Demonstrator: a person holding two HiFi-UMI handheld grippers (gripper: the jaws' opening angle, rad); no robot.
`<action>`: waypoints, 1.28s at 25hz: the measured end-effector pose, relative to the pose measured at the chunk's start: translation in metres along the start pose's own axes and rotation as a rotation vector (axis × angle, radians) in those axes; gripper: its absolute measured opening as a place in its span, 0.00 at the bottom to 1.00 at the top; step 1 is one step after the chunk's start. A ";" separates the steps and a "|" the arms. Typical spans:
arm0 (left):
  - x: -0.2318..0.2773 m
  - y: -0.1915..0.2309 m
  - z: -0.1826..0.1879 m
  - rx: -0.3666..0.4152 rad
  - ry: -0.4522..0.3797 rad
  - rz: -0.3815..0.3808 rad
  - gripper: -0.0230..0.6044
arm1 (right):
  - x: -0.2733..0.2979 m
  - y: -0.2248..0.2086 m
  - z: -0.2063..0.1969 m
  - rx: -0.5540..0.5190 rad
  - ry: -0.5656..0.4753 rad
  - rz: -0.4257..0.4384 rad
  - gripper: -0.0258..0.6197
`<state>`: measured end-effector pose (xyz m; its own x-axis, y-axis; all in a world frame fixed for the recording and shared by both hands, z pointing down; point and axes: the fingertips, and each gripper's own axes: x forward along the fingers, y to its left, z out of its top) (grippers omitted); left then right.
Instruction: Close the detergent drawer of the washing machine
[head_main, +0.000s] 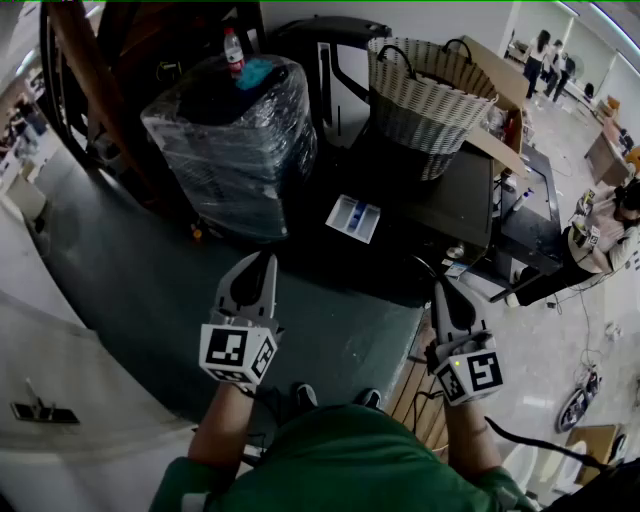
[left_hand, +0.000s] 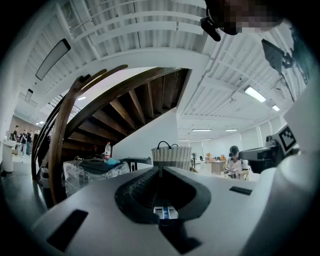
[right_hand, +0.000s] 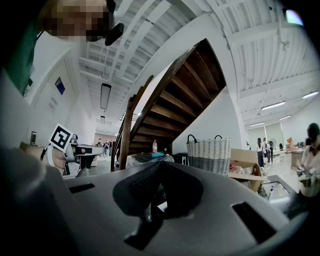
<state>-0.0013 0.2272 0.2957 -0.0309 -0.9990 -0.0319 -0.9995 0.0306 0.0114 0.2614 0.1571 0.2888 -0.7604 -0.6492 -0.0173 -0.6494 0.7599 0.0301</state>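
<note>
Staircase corner — open detergent drawer points its long axis at the person, ahead between left gripper and right gripper, likely nearer the left — both closed tight, empty.

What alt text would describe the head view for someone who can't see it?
Seen from above, a person in a green top holds the left gripper and right gripper, jaws shut, pointed toward an open white detergent drawer near a wicker basket.

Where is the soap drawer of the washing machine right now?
In the head view, the detergent drawer sticks out open near the middle, just below the wicker basket and to the right of the plastic-wrapped bundle.
</note>
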 end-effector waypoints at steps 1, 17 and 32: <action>0.001 0.002 0.001 -0.001 -0.001 -0.001 0.10 | 0.003 0.001 0.001 0.000 0.000 -0.001 0.07; -0.022 0.089 0.000 -0.007 -0.002 -0.014 0.10 | 0.047 0.035 -0.007 0.037 -0.003 -0.140 0.07; -0.008 0.136 -0.044 -0.047 0.046 -0.019 0.08 | 0.103 0.049 -0.052 0.073 0.056 -0.133 0.07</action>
<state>-0.1366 0.2379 0.3418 -0.0101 -0.9999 0.0138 -0.9982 0.0109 0.0584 0.1519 0.1256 0.3406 -0.6672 -0.7438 0.0391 -0.7448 0.6660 -0.0413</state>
